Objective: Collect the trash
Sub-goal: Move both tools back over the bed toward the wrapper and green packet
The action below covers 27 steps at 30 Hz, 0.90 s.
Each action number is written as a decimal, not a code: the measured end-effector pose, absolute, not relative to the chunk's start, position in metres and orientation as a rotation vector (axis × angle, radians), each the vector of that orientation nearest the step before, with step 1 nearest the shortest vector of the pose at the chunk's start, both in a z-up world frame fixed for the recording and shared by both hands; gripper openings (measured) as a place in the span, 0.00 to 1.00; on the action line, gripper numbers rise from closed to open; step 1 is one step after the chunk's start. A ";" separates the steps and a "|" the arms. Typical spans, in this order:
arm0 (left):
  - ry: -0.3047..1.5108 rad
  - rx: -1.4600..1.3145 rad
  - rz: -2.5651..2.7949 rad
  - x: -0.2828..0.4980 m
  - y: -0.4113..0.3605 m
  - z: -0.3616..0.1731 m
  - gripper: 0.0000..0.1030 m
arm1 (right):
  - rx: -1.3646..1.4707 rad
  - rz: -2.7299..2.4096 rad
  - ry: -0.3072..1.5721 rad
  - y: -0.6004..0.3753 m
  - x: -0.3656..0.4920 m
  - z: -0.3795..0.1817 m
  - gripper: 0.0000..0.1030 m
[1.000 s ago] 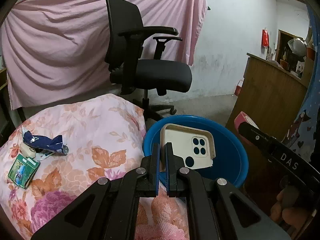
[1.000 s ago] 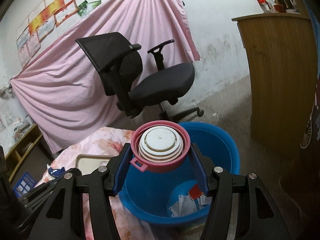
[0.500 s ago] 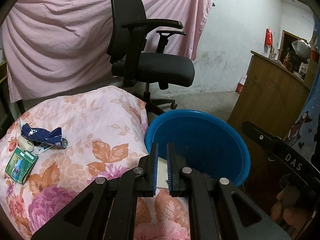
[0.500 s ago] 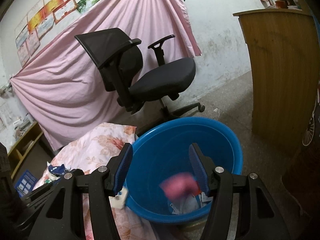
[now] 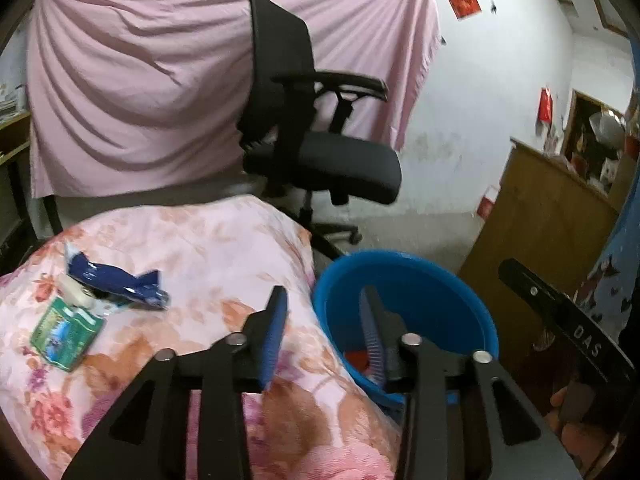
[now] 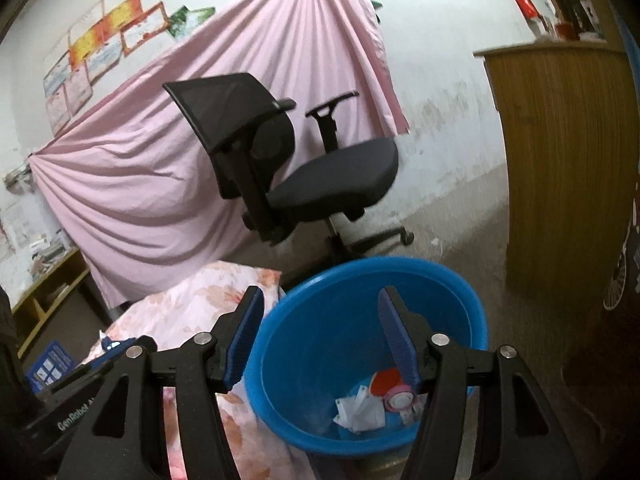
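Observation:
My left gripper (image 5: 324, 322) hangs over the near rim of the blue bucket (image 5: 432, 300); its jaws are opening with nothing between them. A crumpled dark-blue wrapper (image 5: 116, 280), a small white piece (image 5: 76, 295) and a green packet (image 5: 64, 330) lie on the floral cloth (image 5: 208, 248) to its left. My right gripper (image 6: 322, 334) is above the bucket (image 6: 400, 266), its jaws opening and empty. At the bucket's bottom lie white scraps (image 6: 360, 408) and a pink round lid (image 6: 398, 398) with a red piece beside it.
A black office chair (image 5: 320, 152) stands behind the cloth-covered surface, in front of a pink hanging sheet (image 5: 140, 80). A wooden counter (image 6: 560, 160) rises to the right of the bucket. A low shelf (image 6: 48, 292) sits far left. A hand (image 5: 568, 400) holds the right gripper's body.
The phone case left my left gripper and the pink round container left my right gripper, both falling into the bucket. The left jaws went from shut to apart and shifted left.

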<state>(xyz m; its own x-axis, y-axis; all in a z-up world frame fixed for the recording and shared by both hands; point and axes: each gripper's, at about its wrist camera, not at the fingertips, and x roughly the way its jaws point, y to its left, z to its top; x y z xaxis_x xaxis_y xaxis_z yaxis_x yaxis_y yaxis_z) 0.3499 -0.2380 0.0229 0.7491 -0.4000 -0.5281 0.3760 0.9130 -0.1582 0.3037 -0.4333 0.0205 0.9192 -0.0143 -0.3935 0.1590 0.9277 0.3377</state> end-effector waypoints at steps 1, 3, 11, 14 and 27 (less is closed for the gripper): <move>0.569 -0.060 -0.416 0.349 -0.231 0.027 0.38 | 0.365 -0.088 0.383 -0.431 0.303 0.023 0.64; 0.531 -0.097 -0.401 0.346 -0.216 0.034 0.38 | 0.340 -0.082 0.346 -0.422 0.301 0.029 0.70; 0.373 -0.176 -0.303 0.331 -0.157 0.061 0.69 | 0.268 -0.041 0.202 -0.384 0.293 0.048 0.96; 0.308 -0.211 -0.252 0.321 -0.131 0.065 0.93 | 0.251 -0.009 0.131 -0.367 0.289 0.055 1.00; 0.161 -0.174 -0.069 0.285 -0.041 0.051 0.98 | 0.111 0.138 0.005 -0.273 0.287 0.062 1.00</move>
